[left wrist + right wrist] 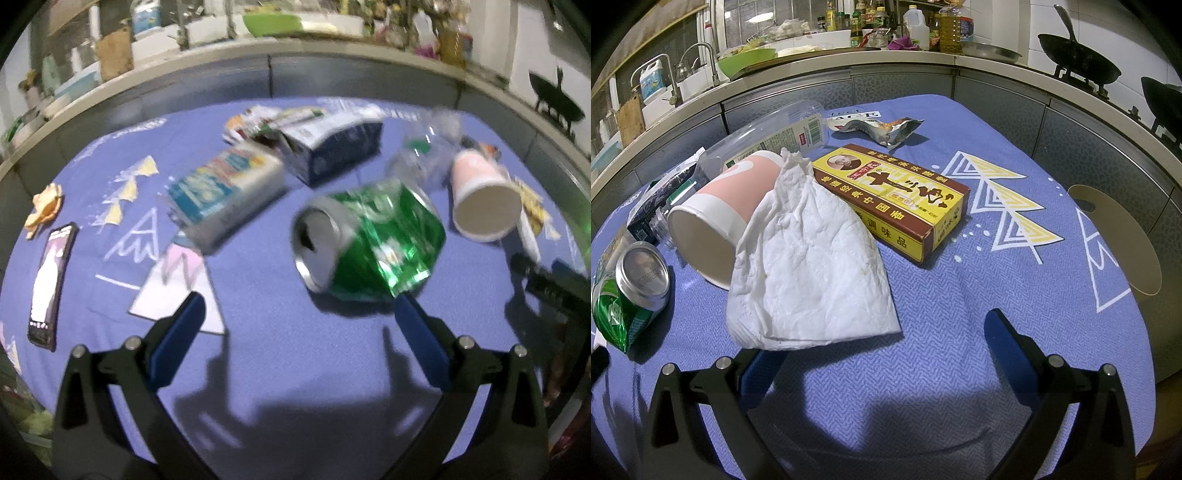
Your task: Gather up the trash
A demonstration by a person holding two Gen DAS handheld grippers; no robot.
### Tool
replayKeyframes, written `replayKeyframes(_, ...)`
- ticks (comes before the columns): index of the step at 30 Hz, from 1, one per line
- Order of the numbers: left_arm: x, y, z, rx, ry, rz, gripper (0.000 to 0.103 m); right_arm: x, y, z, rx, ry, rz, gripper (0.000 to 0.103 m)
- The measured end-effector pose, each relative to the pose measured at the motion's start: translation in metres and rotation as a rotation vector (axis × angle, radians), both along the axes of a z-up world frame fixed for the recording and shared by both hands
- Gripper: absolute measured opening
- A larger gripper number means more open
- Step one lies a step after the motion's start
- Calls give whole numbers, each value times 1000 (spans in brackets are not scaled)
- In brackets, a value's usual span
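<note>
A crushed green can [373, 240] lies on the blue tablecloth [277, 350], just beyond my open left gripper [299, 314], whose right finger tip is near the can's bottom edge. Right of it lies a pink paper cup [482, 197] on its side, with a clear plastic bottle [424, 155] behind. In the right wrist view a white tissue [809, 266] leans on the pink cup [716, 214], directly ahead of my open right gripper [879, 332]. The green can [624, 295] is at far left. A yellow seasoning box [886, 195] and a foil wrapper [886, 129] lie beyond.
A phone [50, 284], paper scrap [177, 291], blue-white carton [225, 195], dark blue box [332, 147] and crumpled wrappers [46, 206] lie on the left half. A round card piece [1119, 236] overhangs the right table edge. The kitchen counter [849, 70] runs behind.
</note>
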State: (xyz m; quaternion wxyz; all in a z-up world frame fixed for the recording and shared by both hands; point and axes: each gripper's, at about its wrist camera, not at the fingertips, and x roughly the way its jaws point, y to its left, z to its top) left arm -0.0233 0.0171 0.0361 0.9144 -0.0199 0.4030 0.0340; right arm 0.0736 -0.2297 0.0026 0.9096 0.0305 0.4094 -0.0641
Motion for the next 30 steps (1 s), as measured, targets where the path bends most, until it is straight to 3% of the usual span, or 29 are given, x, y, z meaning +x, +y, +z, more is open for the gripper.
replayKeyframes(5, -10, 36, 12, -28, -104, 85, 98, -5, -3, 2, 30, -6, 25, 97)
replayKeyframes(8, -12, 65, 14, -42, -120, 143, 98, -15, -6, 4, 59, -14, 21, 97)
replayKeyframes(12, -13, 103, 15, -131, -111, 192, 98, -33, -11, 6, 113, -39, 1, 96)
replayKeyframes(14, -14, 120, 15, -190, -99, 201, 98, -41, -10, 10, 128, -53, 14, 88)
replayKeyframes(16, -16, 136, 16, -234, -108, 223, 98, -47, -4, 15, 136, -63, 47, 70)
replayKeyframes(19, -19, 154, 19, -267, -126, 239, 98, -51, 9, 24, 178, -74, 128, 52)
replayKeyframes(22, -19, 167, 17, -293, -121, 239, 93, -50, 21, 30, 300, -62, 234, 42)
replayKeyframes(26, -17, 173, 11, -352, -102, 220, 87, -35, 47, 25, 537, 41, 382, 39)
replayKeyframes(30, -16, 155, 9, -384, -100, 129, 85, -17, 66, 11, 682, 125, 415, 39)
